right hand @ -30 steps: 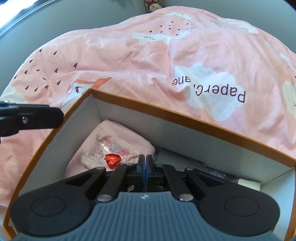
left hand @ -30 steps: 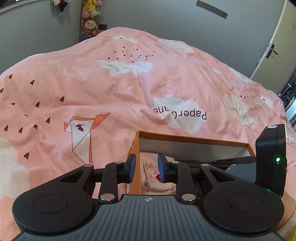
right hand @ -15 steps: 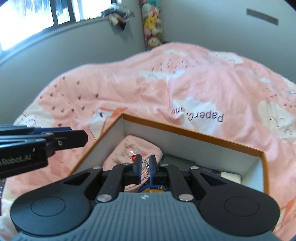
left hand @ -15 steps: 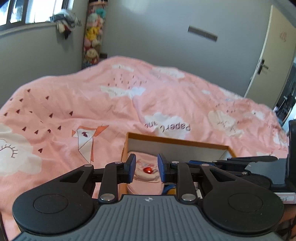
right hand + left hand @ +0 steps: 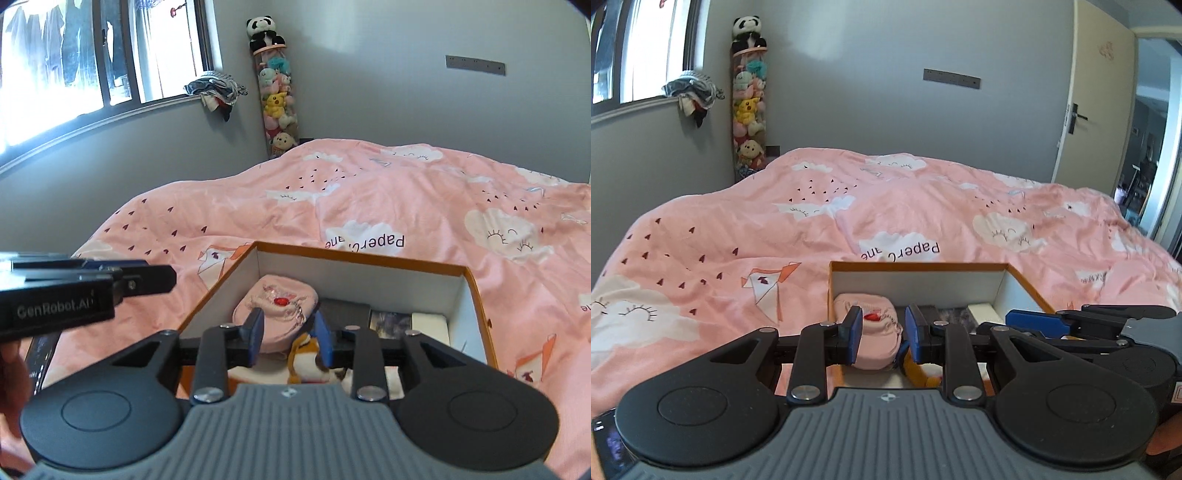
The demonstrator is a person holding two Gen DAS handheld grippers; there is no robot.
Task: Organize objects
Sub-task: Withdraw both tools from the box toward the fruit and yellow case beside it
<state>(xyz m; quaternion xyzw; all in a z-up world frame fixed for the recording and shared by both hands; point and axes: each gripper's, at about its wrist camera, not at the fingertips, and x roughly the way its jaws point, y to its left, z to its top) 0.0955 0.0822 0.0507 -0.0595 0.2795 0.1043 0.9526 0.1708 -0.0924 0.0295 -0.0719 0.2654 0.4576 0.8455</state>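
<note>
An orange-rimmed cardboard box [image 5: 919, 264] [image 5: 362, 256] with white walls sits on the pink bed cover. Inside it at the left lies a pink pouch [image 5: 871, 302] [image 5: 269, 288] with a red heart charm [image 5: 281, 301]. A small orange-and-white plush [image 5: 304, 358] lies in front of the pouch. My left gripper [image 5: 882, 336] hovers open above the box's near left corner, with nothing between its jaws. My right gripper [image 5: 288, 332] hangs over the near side of the box. Its jaws are opening and nothing is gripped; pouch and plush lie below them.
Dark flat items [image 5: 343, 310] and a white block [image 5: 428, 321] fill the box's right part. The quilt [image 5: 738, 240] spreads all round. A window [image 5: 74, 55] is on the left wall, a tube of plush toys [image 5: 275, 99] in the corner, a door [image 5: 1100, 110] at the right.
Both grippers have pulled back and up from the box, so the room has come into view. The right jaws, shut low over the pouch a second ago, have parted.
</note>
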